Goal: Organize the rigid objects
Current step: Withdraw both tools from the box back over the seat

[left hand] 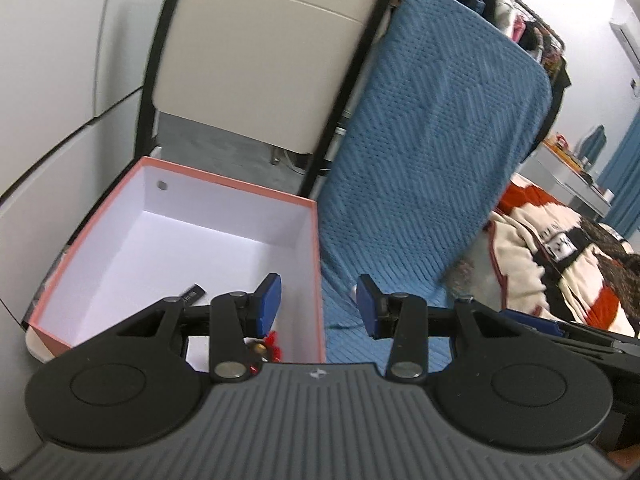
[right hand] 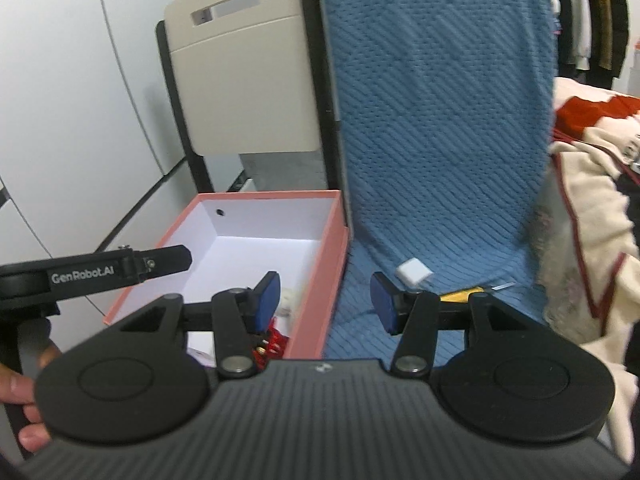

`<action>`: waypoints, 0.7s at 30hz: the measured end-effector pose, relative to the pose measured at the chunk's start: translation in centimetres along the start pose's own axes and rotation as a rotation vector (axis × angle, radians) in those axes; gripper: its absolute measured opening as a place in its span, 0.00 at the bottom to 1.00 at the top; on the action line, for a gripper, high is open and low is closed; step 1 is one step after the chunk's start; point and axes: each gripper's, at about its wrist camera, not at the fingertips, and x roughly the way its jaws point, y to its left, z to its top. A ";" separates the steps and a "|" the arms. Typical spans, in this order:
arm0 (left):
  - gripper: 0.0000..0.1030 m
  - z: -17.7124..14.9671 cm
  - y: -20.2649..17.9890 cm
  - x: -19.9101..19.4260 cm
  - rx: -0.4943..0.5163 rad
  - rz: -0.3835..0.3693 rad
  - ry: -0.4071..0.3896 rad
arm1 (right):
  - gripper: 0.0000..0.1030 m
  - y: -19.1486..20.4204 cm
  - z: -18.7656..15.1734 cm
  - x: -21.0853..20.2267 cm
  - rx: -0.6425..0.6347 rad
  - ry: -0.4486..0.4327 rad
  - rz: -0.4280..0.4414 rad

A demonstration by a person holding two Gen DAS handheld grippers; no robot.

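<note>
While both grippers hang over a blue cover, only one bit of writing reads: "GenRobot.AI", white on the left gripper's black arm, mid-left of the right wrist view. Left jaws spread, nothing btwn them; right gripper same, empty. Pink box w/ white inside sits lower left in both views, lid off. In it: small black stick, its print too small to read, plus a red-gold trinket. White charger lies on the cover, just right of the box.
</note>
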 end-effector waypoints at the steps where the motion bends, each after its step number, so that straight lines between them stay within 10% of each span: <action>1: 0.46 -0.3 -0.5 -0.1 0.005 -0.004 0.003 | 0.51 -0.4 -0.4 -0.3 0.003 -0.003 -0.007; 21: 0.46 -7.0 -7.0 0.5 0.082 -0.054 0.064 | 0.51 -6.5 -6.4 -4.1 0.067 -0.017 -0.069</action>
